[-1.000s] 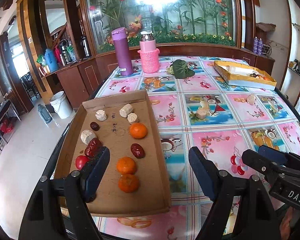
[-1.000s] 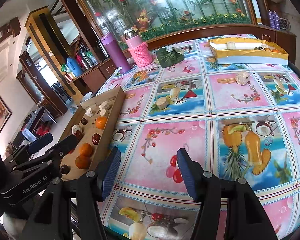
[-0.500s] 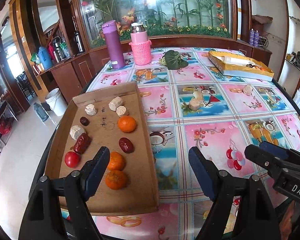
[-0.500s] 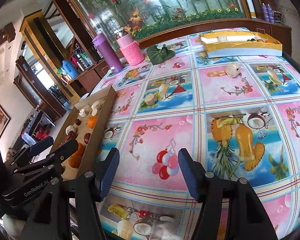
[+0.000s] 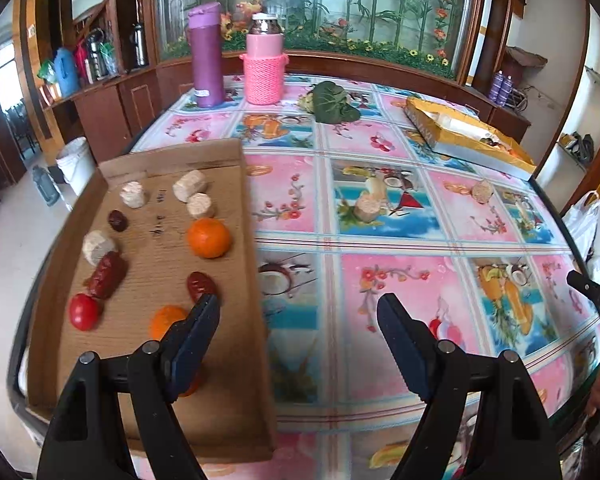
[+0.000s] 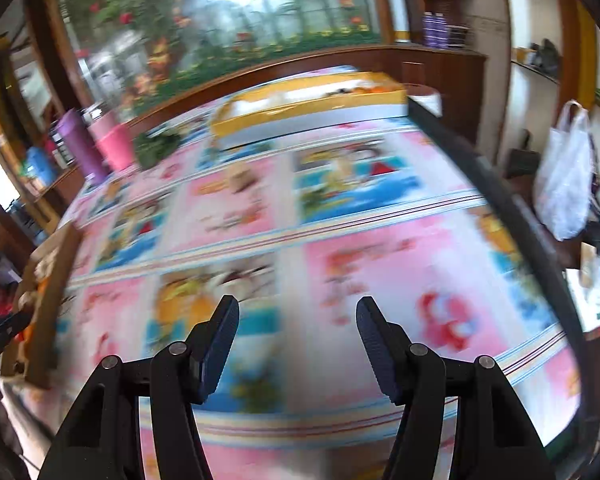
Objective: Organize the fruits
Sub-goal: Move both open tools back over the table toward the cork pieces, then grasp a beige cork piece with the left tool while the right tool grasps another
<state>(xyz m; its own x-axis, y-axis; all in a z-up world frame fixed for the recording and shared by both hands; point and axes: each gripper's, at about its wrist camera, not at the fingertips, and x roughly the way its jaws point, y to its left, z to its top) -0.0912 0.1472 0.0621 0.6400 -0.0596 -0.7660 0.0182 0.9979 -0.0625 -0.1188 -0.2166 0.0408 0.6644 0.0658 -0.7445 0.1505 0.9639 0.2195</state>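
Observation:
A brown cardboard tray [image 5: 236, 360] lies at the table's left edge. It holds an orange [image 5: 209, 237], more oranges partly hidden behind my finger, red dates [image 5: 201, 285], a red tomato [image 5: 83, 311] and several pale corn pieces [image 5: 189, 186]. Two more corn pieces [image 5: 367, 208] [image 5: 483, 191] lie loose on the tablecloth. My left gripper [image 5: 298, 320] is open and empty above the tray's right edge. My right gripper [image 6: 297, 322] is open and empty over the tablecloth; its view is blurred. The tray [image 6: 46, 272] shows at its left.
A yellow box [image 5: 466, 136] [image 6: 312, 110] with some fruit sits far right. A purple flask [image 5: 207, 54], a pink knitted bottle [image 5: 263, 64] and a green leafy vegetable [image 5: 332, 102] stand at the back. A white plastic bag [image 6: 564, 176] hangs beyond the table's right edge.
My left gripper has shifted right, so the tray sits further left. My right gripper has swung right toward the yellow box and the table's right edge. Both stay open.

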